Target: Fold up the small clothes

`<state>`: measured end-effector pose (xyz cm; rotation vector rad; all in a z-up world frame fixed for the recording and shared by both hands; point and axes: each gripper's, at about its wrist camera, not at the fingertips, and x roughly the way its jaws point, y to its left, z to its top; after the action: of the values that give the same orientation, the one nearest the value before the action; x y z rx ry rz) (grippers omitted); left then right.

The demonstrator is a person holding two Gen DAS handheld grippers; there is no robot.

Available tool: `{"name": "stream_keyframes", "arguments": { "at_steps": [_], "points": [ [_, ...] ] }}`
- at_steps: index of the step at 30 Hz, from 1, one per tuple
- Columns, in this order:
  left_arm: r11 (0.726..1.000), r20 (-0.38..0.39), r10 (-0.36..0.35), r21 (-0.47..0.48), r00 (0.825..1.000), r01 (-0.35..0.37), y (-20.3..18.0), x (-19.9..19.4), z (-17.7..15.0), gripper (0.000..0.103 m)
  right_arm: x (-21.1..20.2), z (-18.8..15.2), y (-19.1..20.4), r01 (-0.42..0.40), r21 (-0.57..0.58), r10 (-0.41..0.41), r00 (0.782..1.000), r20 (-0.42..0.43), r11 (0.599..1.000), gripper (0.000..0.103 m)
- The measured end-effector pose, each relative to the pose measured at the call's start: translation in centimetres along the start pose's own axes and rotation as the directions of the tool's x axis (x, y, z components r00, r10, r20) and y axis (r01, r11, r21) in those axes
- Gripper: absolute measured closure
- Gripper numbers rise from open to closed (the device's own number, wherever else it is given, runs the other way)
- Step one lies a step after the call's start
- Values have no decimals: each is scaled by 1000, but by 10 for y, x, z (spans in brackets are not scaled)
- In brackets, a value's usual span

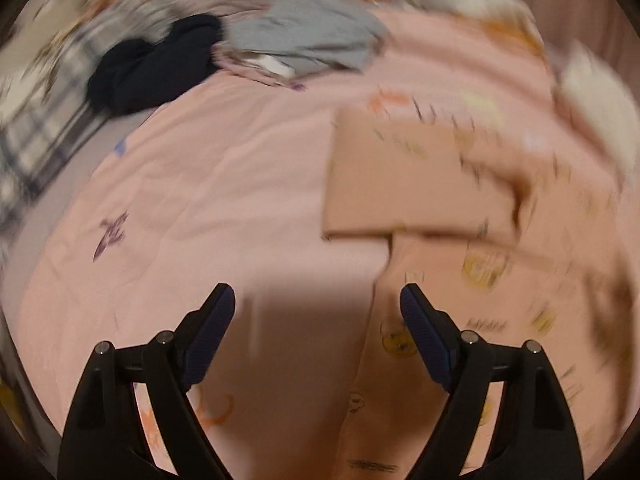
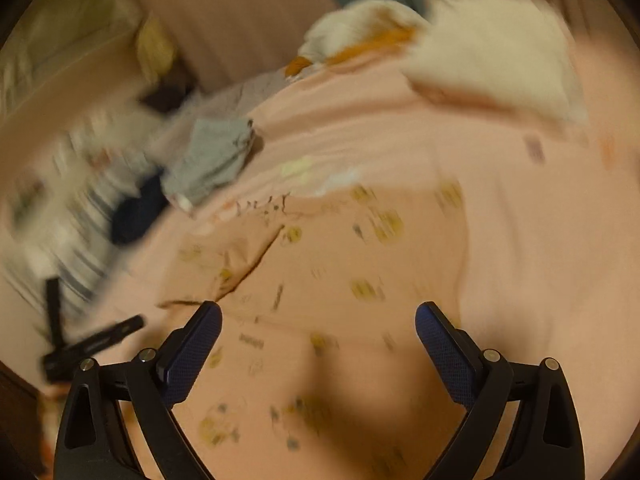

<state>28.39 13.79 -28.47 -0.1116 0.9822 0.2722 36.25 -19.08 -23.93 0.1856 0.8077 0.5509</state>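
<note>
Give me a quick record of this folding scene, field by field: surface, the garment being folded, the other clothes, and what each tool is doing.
surface: pink bedspread
garment in work: peach printed garment, lying partly folded on the bedspread
waiting clothes: grey garment and dark navy garment, bunched together at the far side
other items: white fluffy item at the far edge
left tool: open, nothing between its fingers
right tool: open, nothing between its fingers, over the peach printed garment
image quality: both views blurred

Matt pink cloth bedsheet (image 1: 240,184); ribbed rubbery claw pads (image 1: 208,340).
</note>
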Motion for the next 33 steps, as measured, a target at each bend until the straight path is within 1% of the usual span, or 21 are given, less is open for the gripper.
{"name": "stream_keyframes", "arguments": {
  "at_steps": [2, 3, 4, 5, 7, 9, 10, 11, 13, 14, 15, 16, 18, 19, 21, 23, 25, 27, 30, 31, 33],
  "points": [
    [996, -33, -26, 81, 999, 29, -13, 12, -8, 24, 18, 21, 52, 79, -165, -87, 995, -43, 983, 5],
    [990, -66, -51, 130, 997, 59, -21, 17, -12, 37, 27, 27, 70, 107, -218, -124, 990, -64, 970, 5],
    [983, -59, -79, 161, 995, 88, -20, 18, -12, 46, 39, 33, 91, 143, -279, -173, 981, -86, 950, 5],
    [979, -65, -109, 167, 992, 118, -19, 17, -10, 49, 56, 39, 114, 169, -346, -218, 970, -105, 923, 5],
    [976, -141, -189, 84, 972, 202, -5, 24, -1, 52, 80, 45, 140, 209, -439, -276, 957, -93, 874, 5],
    [959, -175, -284, -37, 943, 282, 16, 32, 6, 53, 116, 50, 160, 304, -484, -381, 922, -66, 821, 5],
    [948, -177, -317, -70, 932, 309, 24, 35, 8, 53, 137, 51, 165, 316, -494, -413, 905, -98, 810, 5],
    [941, -178, -338, -76, 924, 330, 28, 36, 8, 52, 148, 50, 166, 311, -496, -422, 898, -127, 811, 8],
    [942, -193, -328, 10, 925, 336, 27, 33, 6, 51, 177, 46, 168, 296, -496, -434, 881, -189, 816, 29],
    [943, -190, -311, 60, 931, 328, 24, 30, 3, 51, 187, 45, 167, 322, -495, -461, 867, -188, 807, 66],
    [950, -176, -278, 93, 944, 297, 23, 29, 1, 51, 193, 46, 163, 361, -469, -492, 850, -190, 806, 94],
    [957, -165, -265, 76, 950, 280, 21, 30, -2, 49, 195, 49, 155, 397, -414, -505, 840, -195, 819, 94],
    [965, -152, -236, 83, 960, 250, 15, 29, -6, 47, 181, 56, 136, 379, -279, -435, 883, -175, 882, 94],
    [966, -147, -225, 92, 963, 240, 13, 28, -8, 46, 170, 60, 124, 374, -207, -409, 896, -170, 904, 94],
    [968, -135, -224, 84, 965, 236, 12, 29, -10, 45, 150, 68, 109, 336, -127, -354, 921, -163, 933, 94],
    [966, -126, -232, 82, 964, 243, 14, 29, -12, 43, 119, 75, 92, 292, -54, -297, 948, -114, 955, 94],
    [965, -123, -242, 74, 962, 252, 13, 30, -9, 41, 93, 77, 71, 333, -11, -332, 940, -81, 943, 94],
    [965, -108, -243, 71, 964, 251, 11, 26, -13, 40, 72, 70, 44, 354, 39, -348, 932, -105, 935, 94],
    [970, -76, -208, 112, 975, 216, 4, 26, -17, 38, 66, 44, 0, 411, 88, -376, 886, -271, 907, 92],
    [972, -71, -197, 116, 978, 204, 2, 26, -17, 37, 66, 31, -13, 405, 100, -355, 877, -325, 909, 89],
    [975, -71, -190, 105, 979, 197, 2, 25, -18, 36, 64, 19, -22, 382, 116, -319, 876, -362, 917, 81]
  ]
}}
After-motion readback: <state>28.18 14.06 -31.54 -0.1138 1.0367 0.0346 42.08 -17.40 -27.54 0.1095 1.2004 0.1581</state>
